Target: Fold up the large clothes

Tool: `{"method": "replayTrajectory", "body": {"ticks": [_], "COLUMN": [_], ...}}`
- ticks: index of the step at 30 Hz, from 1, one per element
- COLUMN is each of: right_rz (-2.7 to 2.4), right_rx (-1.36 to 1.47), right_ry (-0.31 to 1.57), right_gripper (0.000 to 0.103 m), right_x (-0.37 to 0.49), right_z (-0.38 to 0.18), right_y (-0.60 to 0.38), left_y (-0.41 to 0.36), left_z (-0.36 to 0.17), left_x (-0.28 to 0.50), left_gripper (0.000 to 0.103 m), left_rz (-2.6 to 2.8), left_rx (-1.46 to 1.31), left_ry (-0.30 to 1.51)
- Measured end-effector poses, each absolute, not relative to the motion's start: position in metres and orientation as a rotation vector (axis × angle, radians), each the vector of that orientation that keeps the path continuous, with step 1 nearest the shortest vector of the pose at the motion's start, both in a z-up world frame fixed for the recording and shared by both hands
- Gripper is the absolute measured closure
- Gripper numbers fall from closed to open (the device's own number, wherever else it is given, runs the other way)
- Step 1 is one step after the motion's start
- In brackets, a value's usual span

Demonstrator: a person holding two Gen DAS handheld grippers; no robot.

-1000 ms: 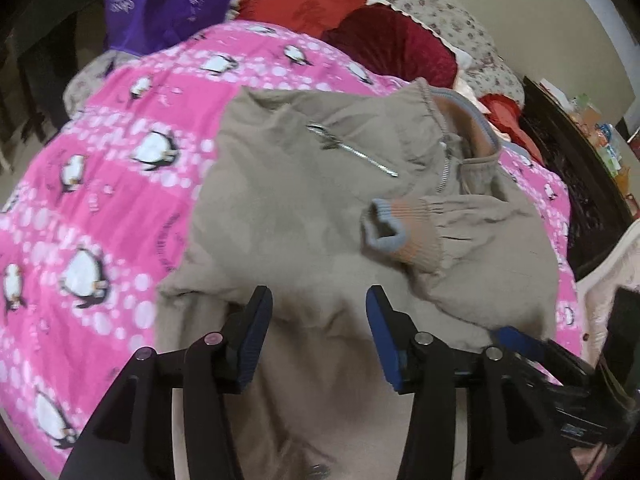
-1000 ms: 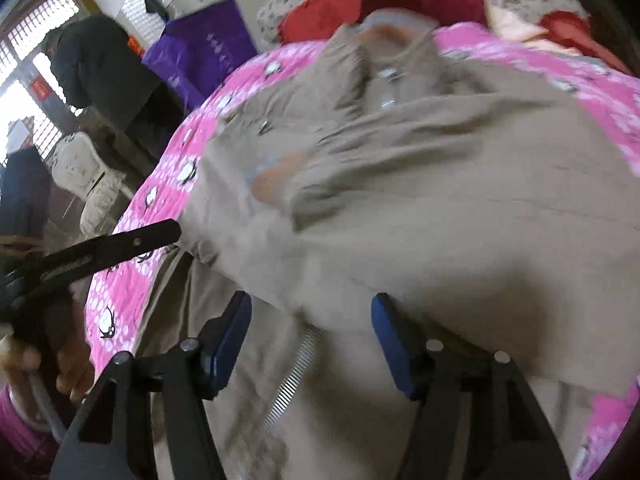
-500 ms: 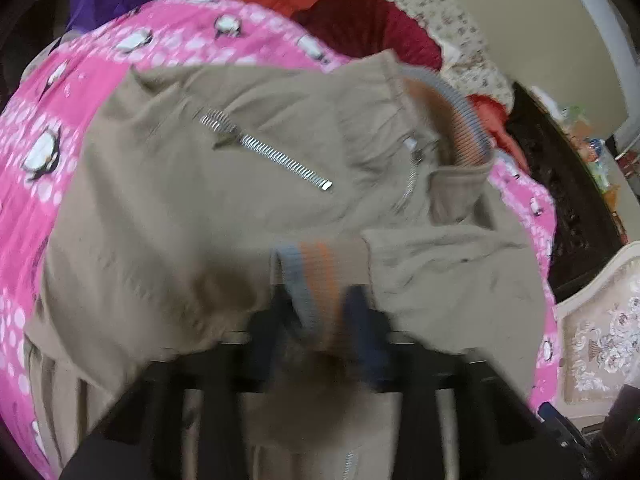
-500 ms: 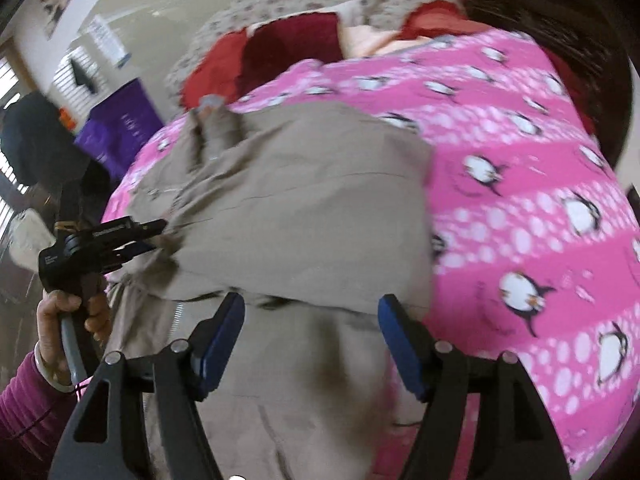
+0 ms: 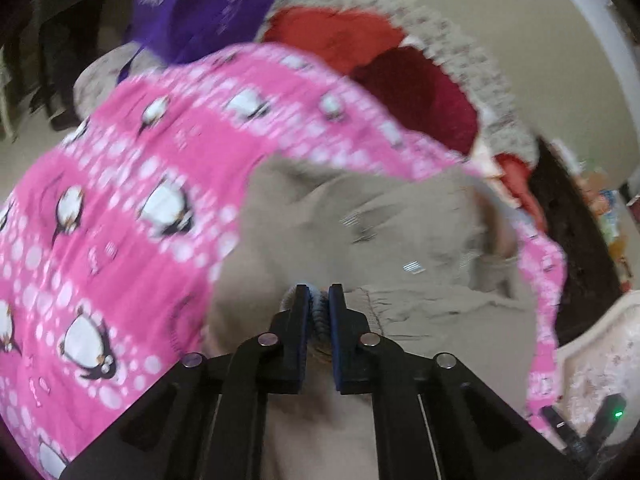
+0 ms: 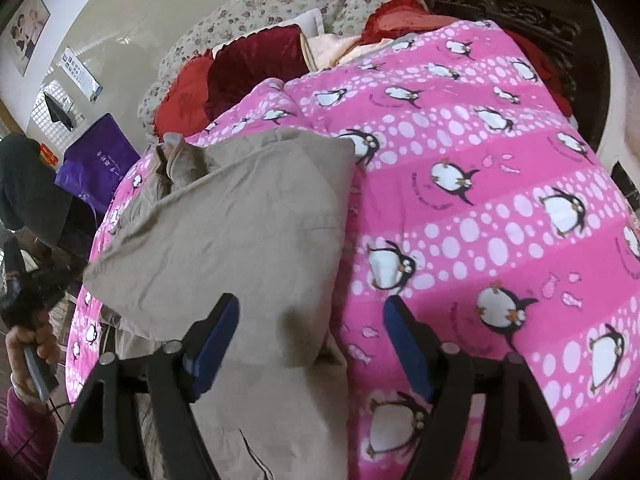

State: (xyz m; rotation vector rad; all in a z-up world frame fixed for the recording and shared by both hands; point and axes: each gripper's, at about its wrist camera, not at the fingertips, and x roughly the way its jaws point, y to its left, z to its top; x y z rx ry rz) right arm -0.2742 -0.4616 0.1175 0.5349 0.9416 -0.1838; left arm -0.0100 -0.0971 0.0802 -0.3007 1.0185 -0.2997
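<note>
- My left gripper (image 5: 319,300) pinches the jacket's ribbed cuff (image 5: 319,312); motion blur smears everything beyond.
- My right gripper (image 6: 310,344), just widening, hangs empty over the beige jacket (image 6: 240,240), lower centre.
- The pink penguin quilt (image 6: 500,200) fills the right.

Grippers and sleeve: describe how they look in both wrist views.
Both the left gripper and right gripper have black angular linkage arms with round silver rivets and blue pads. The person's sleeve is magenta.

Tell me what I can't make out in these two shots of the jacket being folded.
- Left wrist view: motion blur smears the beige jacket; its zippers are only streaks.
- The left gripper covers most of the ribbed cuff it pinches.
- Right wrist view: the jacket's hem runs under the open right gripper and off the bottom edge.
</note>
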Motion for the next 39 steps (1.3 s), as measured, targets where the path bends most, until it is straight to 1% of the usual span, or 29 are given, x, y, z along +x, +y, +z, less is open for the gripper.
{"method": "replayTrajectory", "body": {"ticks": [4, 9, 10, 11, 12, 13, 16, 17, 20, 22, 23, 24, 25, 26, 29, 32, 35, 39], "right_rz": [-0.221, -0.240, -0.225, -0.203, -0.181, -0.179, -0.234, -0.271, -0.312, -0.316, -0.327, -0.341, -0.338, -0.321, -0.230, -0.155, -0.141, -0.169], "right_rx": [0.513, 0.550, 0.558, 0.571, 0.582, 0.580, 0.458, 0.421, 0.385, 0.391, 0.388, 0.388, 0.390, 0.391, 0.349, 0.319, 0.304, 0.278], "right_ry": [0.959, 1.006, 1.023, 1.043, 1.048, 1.041, 0.953, 0.964, 1.074, 1.072, 1.061, 1.048, 1.035, 1.025, 1.016, 1.027, 1.088, 1.144], "right_gripper": [0.021, 0.020, 0.022, 0.044, 0.083, 0.093, 0.096, 0.096, 0.095, 0.094, 0.089, 0.084, 0.083, 0.079, 0.073, 0.068, 0.068, 0.068], "right_x": [-0.250, -0.207, -0.199, -0.192, -0.189, -0.187, -0.195, -0.195, -0.185, -0.188, -0.191, -0.196, -0.202, -0.206, -0.220, -0.229, -0.228, -0.229], "right_z": [0.107, 0.078, 0.071, 0.064, 0.062, 0.063, 0.084, 0.083, 0.059, 0.060, 0.066, 0.075, 0.085, 0.091, 0.112, 0.115, 0.094, 0.065], "right_y": [-0.466, -0.479, -0.480, -0.480, -0.479, -0.478, -0.471, -0.470, -0.474, -0.474, -0.474, -0.473, -0.471, -0.469, -0.447, -0.423, -0.411, -0.407], "left_y": [-0.098, -0.110, -0.112, -0.113, -0.113, -0.113, -0.115, -0.118, -0.122, -0.122, -0.120, -0.118, -0.115, -0.113, -0.112, -0.120, -0.140, -0.162], "left_z": [0.059, 0.064, 0.065, 0.065, 0.065, 0.065, 0.056, 0.051, 0.040, 0.044, 0.048, 0.053, 0.060, 0.068, 0.089, 0.097, 0.084, 0.046], "left_x": [-0.017, -0.022, -0.022, -0.021, -0.020, -0.020, -0.016, -0.014, -0.013, -0.018, -0.020, -0.022, -0.025, -0.029, -0.041, -0.051, -0.051, -0.050], "left_gripper": [0.103, 0.103, 0.103, 0.103, 0.103, 0.103, 0.103, 0.103, 0.103, 0.103, 0.102, 0.092, 0.086, 0.085, 0.084, 0.084, 0.084, 0.084], "left_rz": [-0.286, -0.289, -0.290, -0.291, -0.290, -0.289, -0.281, -0.282, -0.291, -0.289, -0.296, -0.297, -0.293, -0.294, -0.324, -0.379, -0.401, -0.345], "left_rx": [-0.277, -0.209, -0.199, -0.193, -0.188, -0.188, -0.185, -0.189, -0.203, -0.197, -0.202, -0.206, -0.211, -0.217, -0.227, -0.238, -0.178, -0.037], "left_ry": [1.054, 1.023, 1.021, 1.020, 1.020, 1.021, 1.038, 1.056, 1.100, 1.096, 1.087, 1.080, 1.070, 1.049, 0.981, 0.954, 0.995, 1.088]}}
